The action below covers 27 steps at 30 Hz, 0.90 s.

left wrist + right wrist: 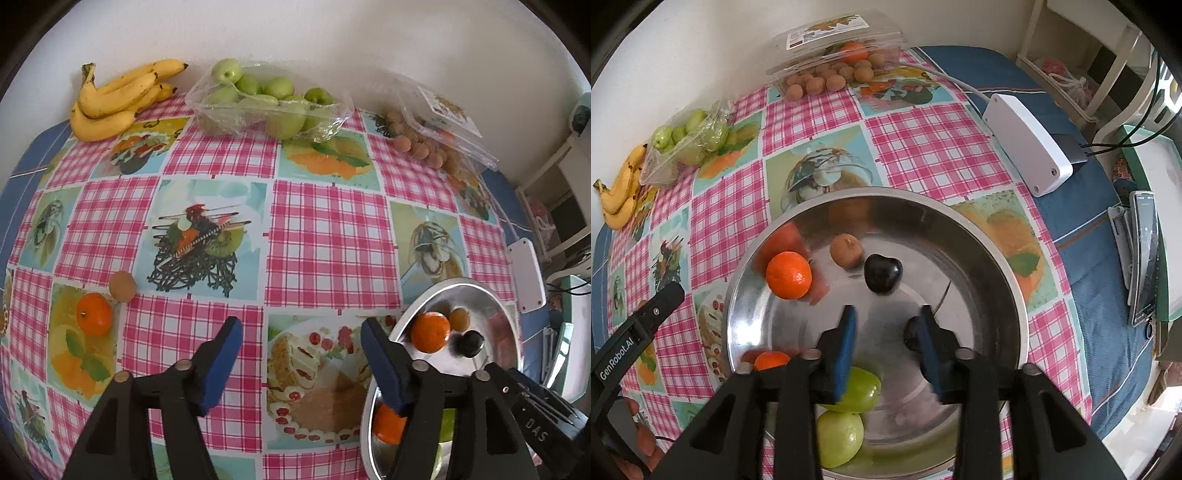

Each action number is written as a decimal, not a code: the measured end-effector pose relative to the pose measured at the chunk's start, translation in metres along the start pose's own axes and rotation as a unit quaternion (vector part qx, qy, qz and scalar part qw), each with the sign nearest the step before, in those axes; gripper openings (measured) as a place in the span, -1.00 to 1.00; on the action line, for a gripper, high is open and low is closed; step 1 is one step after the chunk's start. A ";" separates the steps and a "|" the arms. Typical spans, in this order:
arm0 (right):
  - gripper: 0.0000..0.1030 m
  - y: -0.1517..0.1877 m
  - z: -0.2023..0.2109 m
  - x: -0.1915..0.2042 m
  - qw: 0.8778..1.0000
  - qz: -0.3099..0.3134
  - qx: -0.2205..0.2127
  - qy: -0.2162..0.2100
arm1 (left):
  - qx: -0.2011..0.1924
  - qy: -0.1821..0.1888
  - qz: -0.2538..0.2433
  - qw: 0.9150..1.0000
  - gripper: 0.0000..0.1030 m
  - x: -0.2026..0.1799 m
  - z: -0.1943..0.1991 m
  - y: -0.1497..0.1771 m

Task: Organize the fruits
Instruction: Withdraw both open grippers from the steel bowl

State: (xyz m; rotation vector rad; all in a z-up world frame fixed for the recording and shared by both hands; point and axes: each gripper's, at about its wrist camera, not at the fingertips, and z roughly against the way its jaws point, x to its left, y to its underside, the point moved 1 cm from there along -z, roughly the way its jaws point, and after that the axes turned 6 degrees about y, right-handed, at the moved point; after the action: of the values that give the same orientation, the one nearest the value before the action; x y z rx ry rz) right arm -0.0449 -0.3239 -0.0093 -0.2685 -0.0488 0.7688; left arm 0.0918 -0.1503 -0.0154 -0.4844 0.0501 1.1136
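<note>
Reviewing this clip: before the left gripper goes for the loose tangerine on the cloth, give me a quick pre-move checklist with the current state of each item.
1. Left gripper open and empty: ok.
2. Tangerine in view and uncovered on the cloth: ok.
3. Space around it: not ok, a small brown fruit sits right beside it and may get nudged.
4. Bowl has room for more: ok, bare metal shows between the fruits.
5. Right gripper out of the drop path: not ok, it hangs open over the bowl.
6. Bowl steady on the table: cannot tell.
</note>
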 end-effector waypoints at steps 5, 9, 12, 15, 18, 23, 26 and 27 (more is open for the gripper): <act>0.26 0.000 -0.003 0.000 1.000 -0.004 -0.003 -0.001 | 0.009 -0.017 0.002 1.000 0.60 0.003 -0.006 0.002; 0.41 0.001 -0.006 0.000 1.000 -0.008 -0.002 -0.005 | 0.008 -0.032 0.003 0.999 0.76 0.005 -0.009 0.003; 0.54 0.001 -0.007 -0.001 1.000 -0.010 -0.002 -0.005 | 0.008 -0.039 0.005 0.999 0.83 0.008 -0.010 0.002; 0.55 0.001 -0.008 -0.001 1.000 -0.010 -0.001 -0.007 | 0.002 -0.048 0.004 0.999 1.00 0.009 -0.010 0.002; 0.72 0.000 -0.009 -0.002 1.000 -0.010 -0.004 -0.009 | -0.004 -0.057 0.000 0.998 1.00 0.010 -0.009 0.002; 0.93 0.000 -0.008 -0.002 1.000 -0.010 -0.009 -0.008 | -0.007 -0.066 -0.003 0.998 1.00 0.011 -0.009 0.002; 0.93 0.001 -0.008 -0.002 1.000 -0.009 -0.007 -0.006 | -0.009 -0.064 -0.004 0.998 1.00 0.010 -0.008 0.002; 0.93 0.001 -0.008 -0.001 1.000 -0.009 -0.006 -0.006 | -0.009 -0.063 -0.003 0.998 1.00 0.011 -0.008 0.002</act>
State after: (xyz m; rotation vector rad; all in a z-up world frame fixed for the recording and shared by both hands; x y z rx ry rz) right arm -0.0455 -0.3259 -0.0177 -0.2744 -0.0680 0.7524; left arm 0.0967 -0.1438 -0.0260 -0.4292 -0.0728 1.1366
